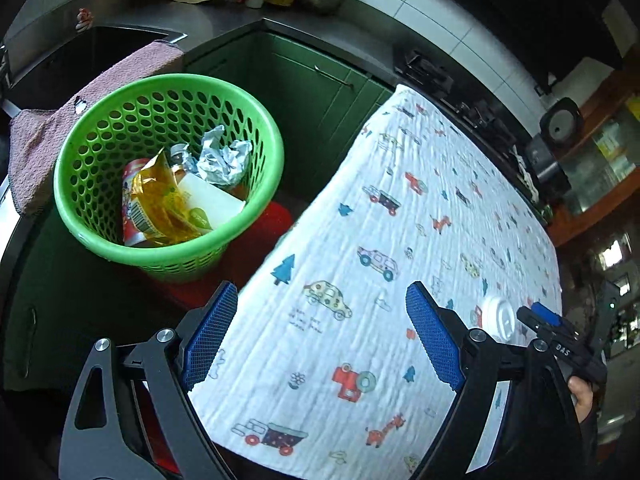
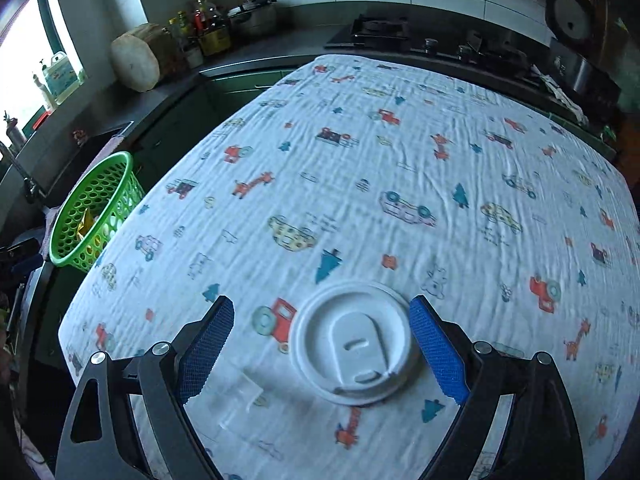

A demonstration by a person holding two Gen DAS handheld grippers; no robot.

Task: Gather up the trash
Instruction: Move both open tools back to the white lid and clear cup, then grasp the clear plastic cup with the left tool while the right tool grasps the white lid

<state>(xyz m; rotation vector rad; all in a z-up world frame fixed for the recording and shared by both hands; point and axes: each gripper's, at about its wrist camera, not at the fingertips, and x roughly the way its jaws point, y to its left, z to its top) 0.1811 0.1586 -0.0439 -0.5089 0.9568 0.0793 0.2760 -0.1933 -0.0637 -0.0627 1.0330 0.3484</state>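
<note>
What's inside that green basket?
In the basket: crumpled paper, a yellow wrapper, a white sheet and a red cup. Anything beneath them is covered.

We see the cup lid (image 2: 352, 356) lying on the cloth (image 2: 360, 200) that covers the bench, at its near edge, between the spread right tongs (image 2: 324, 350) and close to their right finger. The basket (image 1: 168, 172) stands off the bench's left side, holding crumpled paper (image 1: 222, 156) and wrappers (image 1: 164, 204). Behind the basket, a towel (image 1: 60, 128) hangs over the sink edge. The stove (image 2: 384, 32) lies beyond the bench's far edge.
</note>
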